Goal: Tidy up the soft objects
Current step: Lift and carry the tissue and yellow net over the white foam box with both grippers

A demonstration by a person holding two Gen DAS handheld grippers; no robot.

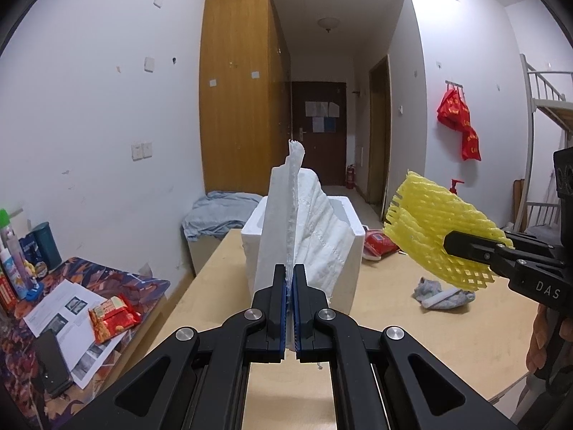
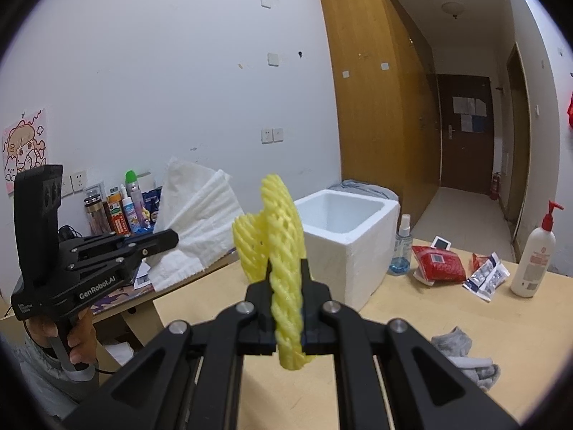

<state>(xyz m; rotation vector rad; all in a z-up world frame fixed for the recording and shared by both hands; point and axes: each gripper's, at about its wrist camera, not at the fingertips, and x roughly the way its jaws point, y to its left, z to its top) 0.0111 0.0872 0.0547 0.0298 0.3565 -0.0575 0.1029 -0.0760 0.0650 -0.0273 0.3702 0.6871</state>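
Note:
My left gripper [image 1: 290, 268] is shut on a folded white paper towel [image 1: 315, 222], held upright in front of the white foam box [image 1: 352, 215]. In the right wrist view the same towel [image 2: 200, 225] fans out from the left gripper [image 2: 172, 238] at the left. A yellow foam net [image 2: 283, 236] stands on edge with my right gripper [image 2: 286, 272] shut on it; the box [image 2: 340, 251] is just beyond, its top open. In the left wrist view the net [image 1: 440, 229] hangs in the air right of the box, pinched by the right gripper [image 1: 449, 243]. A grey sock [image 1: 444, 294] lies on the wooden table [image 1: 412, 322].
On the table right of the box are a blue spray bottle [image 2: 401, 247], a red packet [image 2: 438, 263], a foil wrapper [image 2: 487, 276] and a white pump bottle [image 2: 533, 258]. A lower side table [image 1: 71, 304] at the left carries papers, a snack bag, a phone and bottles.

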